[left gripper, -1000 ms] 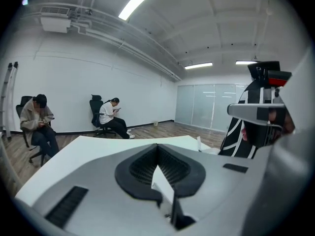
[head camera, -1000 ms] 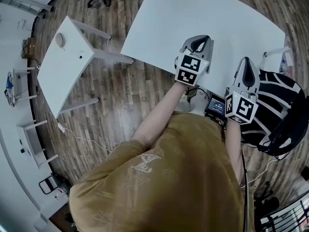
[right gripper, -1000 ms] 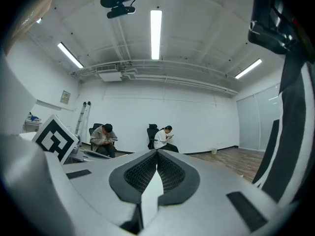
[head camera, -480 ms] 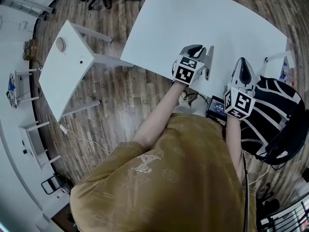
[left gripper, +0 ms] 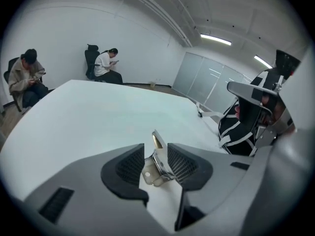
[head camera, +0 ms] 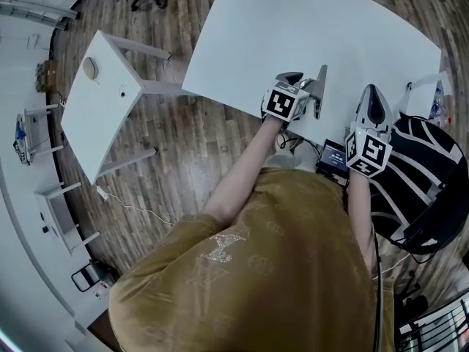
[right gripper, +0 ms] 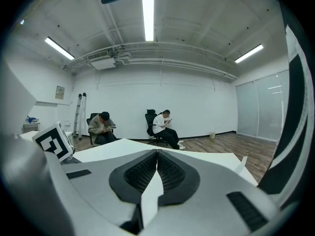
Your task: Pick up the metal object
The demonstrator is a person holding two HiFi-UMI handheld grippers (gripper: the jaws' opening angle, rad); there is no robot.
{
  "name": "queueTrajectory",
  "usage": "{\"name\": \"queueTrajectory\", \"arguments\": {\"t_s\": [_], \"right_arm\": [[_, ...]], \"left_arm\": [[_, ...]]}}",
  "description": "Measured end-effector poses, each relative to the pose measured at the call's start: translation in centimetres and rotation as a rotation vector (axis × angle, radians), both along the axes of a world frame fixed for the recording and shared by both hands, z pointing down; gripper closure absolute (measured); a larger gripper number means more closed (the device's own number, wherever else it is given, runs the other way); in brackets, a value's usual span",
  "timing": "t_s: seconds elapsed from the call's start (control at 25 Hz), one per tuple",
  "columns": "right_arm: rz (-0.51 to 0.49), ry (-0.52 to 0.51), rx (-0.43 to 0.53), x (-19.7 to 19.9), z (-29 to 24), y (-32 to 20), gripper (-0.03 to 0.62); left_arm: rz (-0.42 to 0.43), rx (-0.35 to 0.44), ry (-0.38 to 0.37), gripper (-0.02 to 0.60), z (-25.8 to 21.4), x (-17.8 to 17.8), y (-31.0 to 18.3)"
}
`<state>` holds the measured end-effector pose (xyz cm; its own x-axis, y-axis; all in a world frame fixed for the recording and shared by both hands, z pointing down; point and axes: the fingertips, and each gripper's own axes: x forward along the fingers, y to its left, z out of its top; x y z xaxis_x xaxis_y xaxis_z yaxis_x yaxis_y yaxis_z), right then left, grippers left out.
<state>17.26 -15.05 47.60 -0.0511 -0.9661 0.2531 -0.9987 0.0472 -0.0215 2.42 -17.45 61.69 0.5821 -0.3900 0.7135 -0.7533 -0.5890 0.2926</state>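
While the left tongs (head camera: 306,76) are opening, I see in the left gripper view that their jaws stand spread with the metal object (left gripper: 158,162) between them. It is a small folded silver plate with a hole in its lower flap and a brass-coloured tip pointing up and away from me. It leans close against the right-hand ribbed pad, with a clear gap to the left-hand pad, and neither pad squeezes it. I cannot tell whether its lower end rests on the worktop (left gripper: 88,112) or sits just above it. From the head view these tongs lie over the near edge of the white worktop, and I cannot pick the object out there.

I have the right tongs (head camera: 374,92) pressed together with nothing in them; in the right gripper view the two ribbed pads meet along a single line. They sit near the worktop's near right corner, just beside a black chair (head camera: 429,174) with white stripes. Between my operator's forearms, below the worktop edge, a small dark device (head camera: 333,155) shows a lit screen.

Off to the left, well apart from the worktop, a small white table (head camera: 95,101) stands on the wood floor (head camera: 198,145). Two people (left gripper: 24,80) sit on chairs by the far wall.
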Motion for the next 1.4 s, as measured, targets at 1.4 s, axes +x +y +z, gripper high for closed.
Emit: {"name": "queueTrajectory", "arguments": {"t_s": [1.4], "right_arm": [[-0.005, -0.012, 0.002, -0.1, -0.2, 0.1, 0.585]], "left_arm": [[-0.045, -0.365, 0.236, 0.561, 0.9, 1.7, 1.8]]}}
